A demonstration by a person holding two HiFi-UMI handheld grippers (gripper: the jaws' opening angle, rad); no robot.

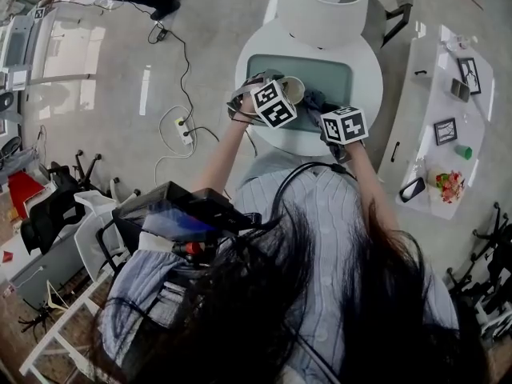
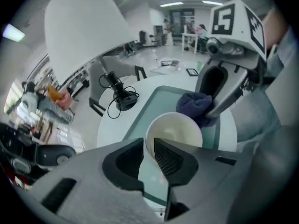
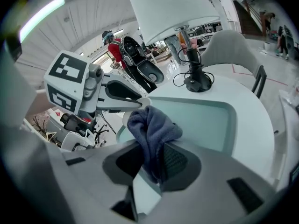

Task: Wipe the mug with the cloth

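Observation:
A cream mug (image 2: 174, 133) is held tipped on its side over the pale green tray (image 2: 161, 99), its open mouth facing the camera in the left gripper view. My left gripper (image 2: 148, 155) is shut on the mug's rim. The dark blue cloth (image 3: 150, 130) is bunched between the jaws of my right gripper (image 3: 150, 164), which is shut on it. In the left gripper view the cloth (image 2: 196, 107) touches the mug's far right side. From the head view the mug (image 1: 292, 90) and the cloth (image 1: 314, 101) sit between the two marker cubes above the tray (image 1: 320, 77).
The round white table (image 1: 364, 62) carries a white lamp (image 1: 324, 5) whose black base and cord (image 3: 196, 80) stand behind the tray. A grey chair (image 3: 231, 50) is beyond the table. A white shelf (image 1: 444, 118) with small items stands to the right.

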